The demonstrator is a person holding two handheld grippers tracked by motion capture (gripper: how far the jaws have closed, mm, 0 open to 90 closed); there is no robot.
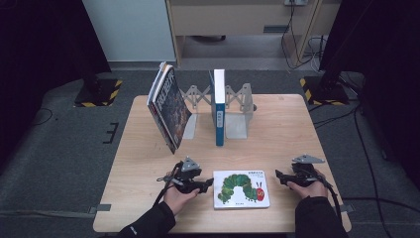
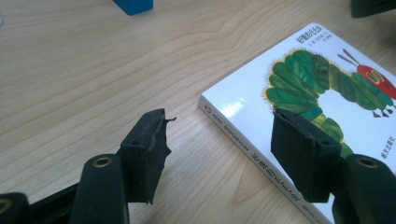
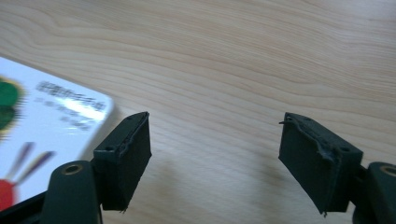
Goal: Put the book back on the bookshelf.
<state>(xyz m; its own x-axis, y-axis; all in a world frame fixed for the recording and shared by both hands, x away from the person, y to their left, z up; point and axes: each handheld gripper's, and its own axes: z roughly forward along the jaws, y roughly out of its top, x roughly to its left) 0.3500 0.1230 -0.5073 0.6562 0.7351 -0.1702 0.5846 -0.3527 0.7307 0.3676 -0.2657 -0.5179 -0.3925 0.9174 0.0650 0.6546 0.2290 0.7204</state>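
A wooden table (image 1: 148, 148) carries a white caterpillar picture book (image 1: 241, 189), lying flat near the front edge. The left gripper (image 1: 207, 184) and right gripper (image 1: 278, 175) flank it, jaws apart, holding nothing.

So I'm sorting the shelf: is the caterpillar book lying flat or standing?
Flat: the caterpillar book lies cover-up on the table.

White caterpillar picture book (image 1: 241, 189) flat, face up, table's near edge
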